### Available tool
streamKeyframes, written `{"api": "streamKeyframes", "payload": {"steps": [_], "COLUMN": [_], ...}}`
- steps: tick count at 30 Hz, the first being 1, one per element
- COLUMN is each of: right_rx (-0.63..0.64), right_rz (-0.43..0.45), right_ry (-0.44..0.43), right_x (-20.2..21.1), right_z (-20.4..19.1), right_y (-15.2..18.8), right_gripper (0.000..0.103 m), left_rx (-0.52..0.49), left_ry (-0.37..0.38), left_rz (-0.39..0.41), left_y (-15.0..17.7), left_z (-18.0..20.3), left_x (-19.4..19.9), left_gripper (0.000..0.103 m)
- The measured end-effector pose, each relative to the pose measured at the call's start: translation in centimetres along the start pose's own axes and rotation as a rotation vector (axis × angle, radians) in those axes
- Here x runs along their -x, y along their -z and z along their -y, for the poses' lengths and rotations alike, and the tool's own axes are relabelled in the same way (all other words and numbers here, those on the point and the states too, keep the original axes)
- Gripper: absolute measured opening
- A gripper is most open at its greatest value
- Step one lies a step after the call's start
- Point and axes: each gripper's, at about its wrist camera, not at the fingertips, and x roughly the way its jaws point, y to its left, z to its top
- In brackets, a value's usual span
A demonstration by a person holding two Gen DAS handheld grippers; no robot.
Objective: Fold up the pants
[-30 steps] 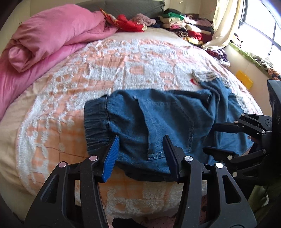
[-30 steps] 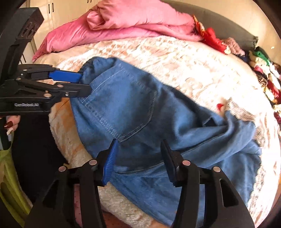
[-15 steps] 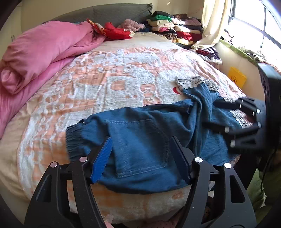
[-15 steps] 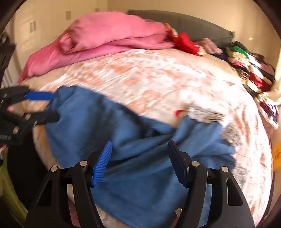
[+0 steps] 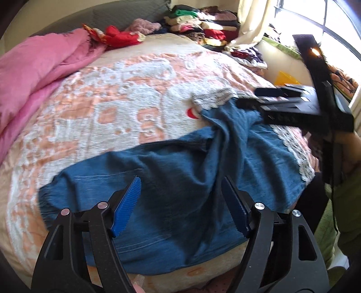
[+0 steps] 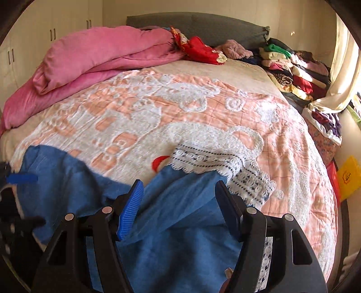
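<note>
Your denim pants [image 5: 180, 171] lie rumpled across the near edge of the bed, on the peach-and-white patterned blanket [image 5: 126, 94], with their lace-trimmed cuffs [image 6: 203, 157] toward the window side. Your left gripper [image 5: 180, 202] hovers over the seat end with its jaws spread and opening wider; denim lies below them, but the pads press on nothing. Your right gripper [image 6: 178, 200] hangs above the leg end, jaws parted and released, cloth beneath but not pinched.

Only your left wrist view shows the elastic waistband end at the lower left, the stitched back pocket and the bright window [image 5: 315, 20]; it also catches your right gripper from the side, over the cuffs. Only your right wrist view shows the white cupboard doors [image 6: 52, 33] and the full grey headboard [image 6: 203, 24]. Both show the pink duvet [image 6: 101, 56], the red garment [image 6: 200, 50] and the stacked folded clothes [image 6: 293, 72] by the curtain [image 6: 338, 78].
</note>
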Motion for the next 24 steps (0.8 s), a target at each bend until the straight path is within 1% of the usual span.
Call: {"api": "streamKeyframes", "payload": {"steps": [3,4,5,7,12,14,17,19,21,22,23,24], "right_rx": [-0.011,-0.015,-0.017,-0.022,-0.010,-0.001,-0.011,-0.034,-0.081,-0.102,-0.117,-0.115], "right_rz": [-0.014,-0.028,-0.036,-0.060,-0.104,-0.124,-0.158,-0.185,-0.205,-0.202,-0.192,-0.183], "right_ry": [0.005,0.003,-0.002,-0.022,-0.048,-0.027,0.008,0.049,0.063,0.055,0.045,0.057], "right_x": [-1.3,-2.0,-2.5,-3.8,-7.0,-8.7,-11.1,-12.8,-14.1,-14.3,-14.4,-14.3], "right_z": [0.5,0.6,0.6,0.4,-1.0,-1.5,-1.2,-0.6,0.6,1.1,1.7,2.0], "right_y": [-0.8,-1.1,-1.3,-1.9,-3.3,-4.0,-4.7,-4.9,-4.7,-4.5,-4.3,-4.2], "right_gripper": [0.065,0.065,0.065,0.065,0.065,0.065,0.065,0.065,0.065,0.064,0.054,0.035], "left_rx": [-0.002,-0.003,-0.007,-0.019,0.010,0.023,0.021,0.014,0.017,0.019,0.018,0.017], "left_ry": [0.085,0.128,0.153,0.183,0.197,0.207,0.209,0.210,0.216,0.218,0.220,0.221], "left_rz": [-0.035,-0.051,-0.063,-0.078,-0.123,-0.134,-0.147,-0.145,-0.143,-0.142,-0.142,-0.140], "left_y": [0.1,0.2,0.3,0.5,0.8,1.1,1.6,1.8,2.0,2.0,2.0,2.1], "left_z": [1.2,1.8,2.3,3.1,3.8,3.9,4.1,4.2,4.0,4.0,4.0,4.0], "left_x": [-1.1,-1.7,-2.1,-2.9,-5.5,-6.3,-6.9,-6.9,-6.9,-7.0,-7.0,-6.9], "left_gripper": [0.065,0.062,0.059,0.059,0.058,0.050,0.049,0.049,0.049,0.049,0.049,0.049]}}
